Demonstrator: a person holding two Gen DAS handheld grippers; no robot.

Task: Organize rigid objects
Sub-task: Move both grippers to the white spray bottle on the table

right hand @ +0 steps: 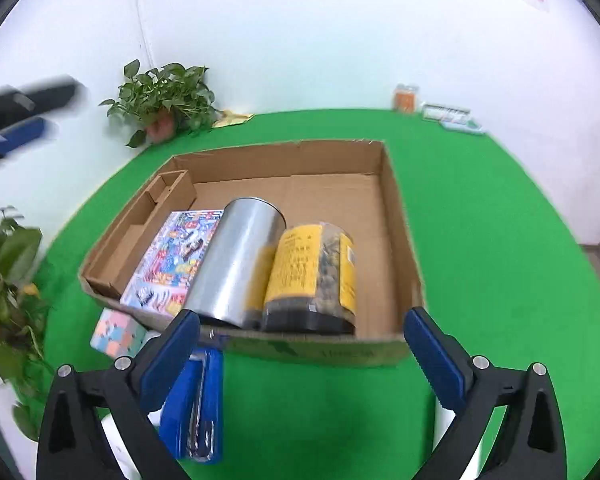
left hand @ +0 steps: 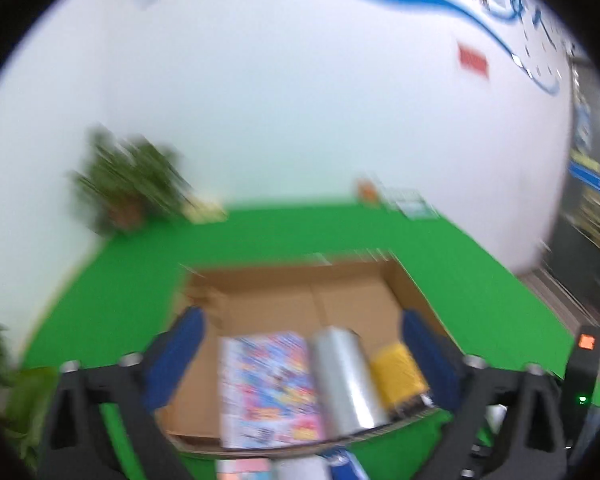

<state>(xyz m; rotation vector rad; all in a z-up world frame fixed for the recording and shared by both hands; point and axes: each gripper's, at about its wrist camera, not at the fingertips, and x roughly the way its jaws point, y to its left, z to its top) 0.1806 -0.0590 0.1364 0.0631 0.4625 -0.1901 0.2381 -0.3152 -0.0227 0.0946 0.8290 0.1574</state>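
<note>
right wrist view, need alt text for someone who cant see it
An open cardboard box on a green table holds a colourful flat pack, a silver can and a yellow-labelled jar, both on their sides. The right gripper hangs open before it, empty. A blue stapler and a pastel cube lie outside the box.

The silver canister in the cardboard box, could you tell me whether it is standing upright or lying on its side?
On its side: the silver canister lies lengthwise on the cardboard box floor, between the colourful booklet and the yellow-labelled jar.
</note>
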